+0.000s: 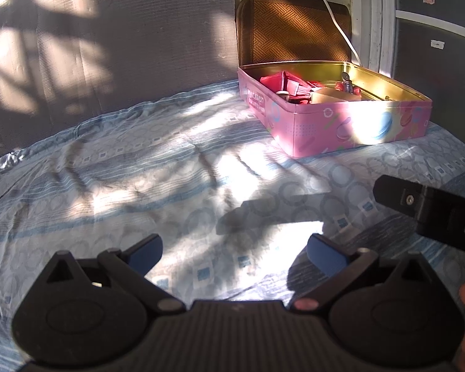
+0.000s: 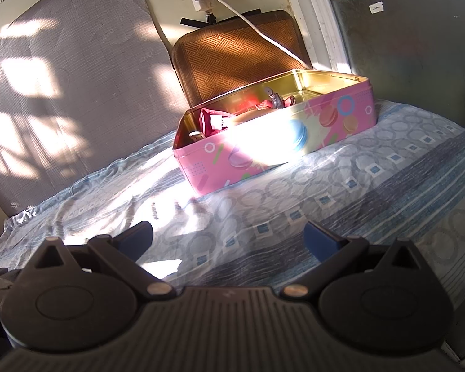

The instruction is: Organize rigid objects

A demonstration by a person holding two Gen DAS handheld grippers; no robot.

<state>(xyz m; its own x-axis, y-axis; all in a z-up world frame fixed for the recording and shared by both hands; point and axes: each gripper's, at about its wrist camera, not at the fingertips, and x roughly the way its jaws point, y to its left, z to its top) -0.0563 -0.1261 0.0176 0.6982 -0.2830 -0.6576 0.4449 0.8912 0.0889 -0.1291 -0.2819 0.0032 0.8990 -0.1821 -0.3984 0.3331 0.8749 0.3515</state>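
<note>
Pink tin (image 1: pixel 350 124) holds red items (image 1: pixel 282 85).

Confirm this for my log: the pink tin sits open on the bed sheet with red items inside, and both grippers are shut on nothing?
Not quite. Both wrist views show the left gripper and right gripper with jaws wide open, not shut. The rest holds: the pink tin sits open on the bed sheet with red items inside.
</note>
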